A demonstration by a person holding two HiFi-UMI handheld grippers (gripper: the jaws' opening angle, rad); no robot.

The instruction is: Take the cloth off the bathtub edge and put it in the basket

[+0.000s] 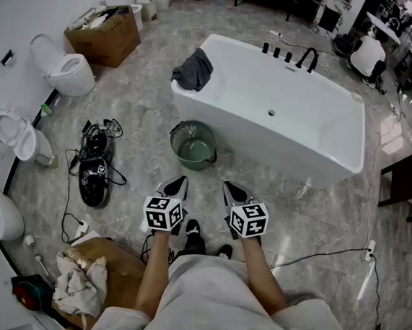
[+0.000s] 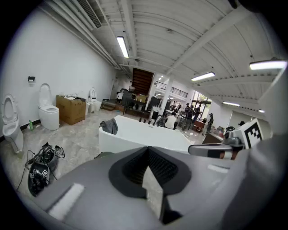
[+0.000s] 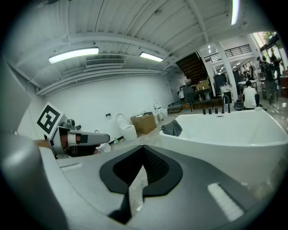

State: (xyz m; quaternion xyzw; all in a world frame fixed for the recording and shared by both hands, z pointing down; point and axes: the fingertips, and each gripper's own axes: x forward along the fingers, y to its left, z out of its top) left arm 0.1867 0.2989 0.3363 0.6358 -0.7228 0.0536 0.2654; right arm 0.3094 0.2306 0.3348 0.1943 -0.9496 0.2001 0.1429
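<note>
Cloth (image 1: 193, 70) on bathtub (image 1: 266, 146) edge, far beyond left tongs (image 1: 182, 181), right tongs (image 1: 228, 187) — closed, empty

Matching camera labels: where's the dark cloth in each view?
Head view: cloth upper centre-left, draped over the bathtub corner.
Left gripper view: cloth small, left of centre, on the bathtub's left end.
Right gripper view: cloth right of centre, on the bathtub's left end.
Shared landmark: the white bathtub, in all three.
</note>
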